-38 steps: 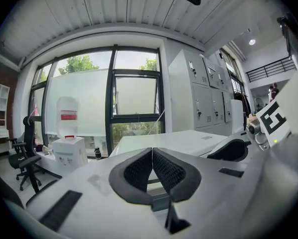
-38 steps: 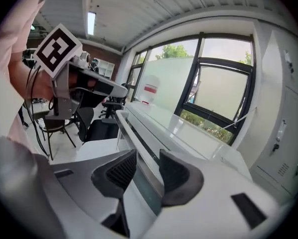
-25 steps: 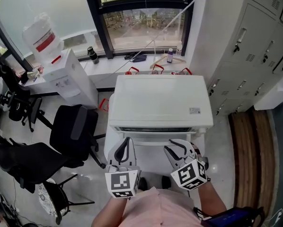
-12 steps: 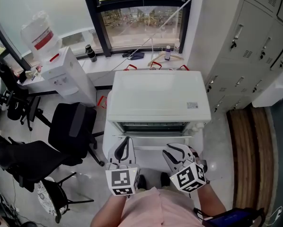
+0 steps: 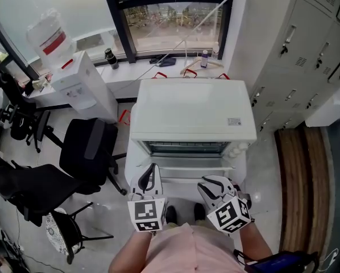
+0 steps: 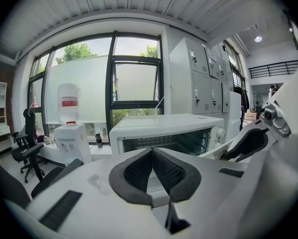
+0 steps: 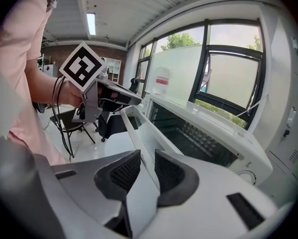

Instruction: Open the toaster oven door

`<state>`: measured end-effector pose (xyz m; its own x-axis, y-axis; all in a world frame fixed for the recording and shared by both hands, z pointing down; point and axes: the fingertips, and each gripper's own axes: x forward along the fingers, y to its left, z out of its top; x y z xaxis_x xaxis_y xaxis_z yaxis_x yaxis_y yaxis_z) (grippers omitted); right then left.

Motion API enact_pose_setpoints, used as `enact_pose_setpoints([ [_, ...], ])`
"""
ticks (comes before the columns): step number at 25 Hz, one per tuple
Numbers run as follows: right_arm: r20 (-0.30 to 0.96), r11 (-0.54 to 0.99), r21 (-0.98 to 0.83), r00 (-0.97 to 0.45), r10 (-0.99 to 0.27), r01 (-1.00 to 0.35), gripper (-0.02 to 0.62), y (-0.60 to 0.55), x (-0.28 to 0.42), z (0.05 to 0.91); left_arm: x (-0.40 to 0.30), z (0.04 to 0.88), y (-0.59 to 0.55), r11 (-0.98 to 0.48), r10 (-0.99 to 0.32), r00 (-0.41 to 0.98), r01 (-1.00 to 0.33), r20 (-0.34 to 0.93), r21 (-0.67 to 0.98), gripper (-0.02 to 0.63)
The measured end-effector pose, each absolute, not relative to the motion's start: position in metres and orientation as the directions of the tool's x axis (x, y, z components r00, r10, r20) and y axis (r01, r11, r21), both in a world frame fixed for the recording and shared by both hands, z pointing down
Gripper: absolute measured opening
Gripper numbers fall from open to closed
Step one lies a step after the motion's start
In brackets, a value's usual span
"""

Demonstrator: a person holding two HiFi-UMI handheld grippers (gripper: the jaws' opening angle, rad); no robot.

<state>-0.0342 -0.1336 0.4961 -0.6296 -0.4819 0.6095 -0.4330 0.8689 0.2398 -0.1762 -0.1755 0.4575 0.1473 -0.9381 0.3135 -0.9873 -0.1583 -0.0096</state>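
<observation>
The white toaster oven (image 5: 193, 110) stands on a white stand straight ahead, and its door (image 5: 194, 172) hangs part open and tilts down toward me. The dark inside with its rack (image 5: 187, 148) shows. My right gripper (image 5: 211, 185) is at the door's front edge. In the right gripper view this gripper (image 7: 143, 171) is shut on the white door handle (image 7: 133, 127), which runs between the pads. My left gripper (image 5: 149, 177) hovers by the door's left end, shut with nothing in it, its pads touching (image 6: 151, 166). The oven (image 6: 166, 132) is also in the left gripper view.
A water dispenser (image 5: 74, 87) stands to the left of the oven, with black office chairs (image 5: 89, 148) in front of it. Grey lockers (image 5: 298, 56) line the right side. Bottles (image 5: 204, 59) and a hanger lie on the window sill behind the oven.
The door has swung farther down and toward me with the right gripper on its handle, so more of the oven's inside shows. The left gripper has hardly moved.
</observation>
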Motion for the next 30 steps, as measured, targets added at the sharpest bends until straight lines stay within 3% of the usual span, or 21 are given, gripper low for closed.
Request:
enact_pose_setpoints([
  [22,0.658,0.895,0.165,-0.630,-0.412,-0.413,0.047,-0.103,-0.030,0.522,-0.186,0.500,-0.162,-0.161,-0.876,0.154,-0.987,0.457,0.024,0.014],
  [30,0.547,0.823,0.047,-0.675,-0.495,-0.566,0.026,-0.120,-0.021,0.491,-0.185,0.501,-0.163,-0.174,-0.873,0.161,-0.985,0.459,0.016,0.014],
])
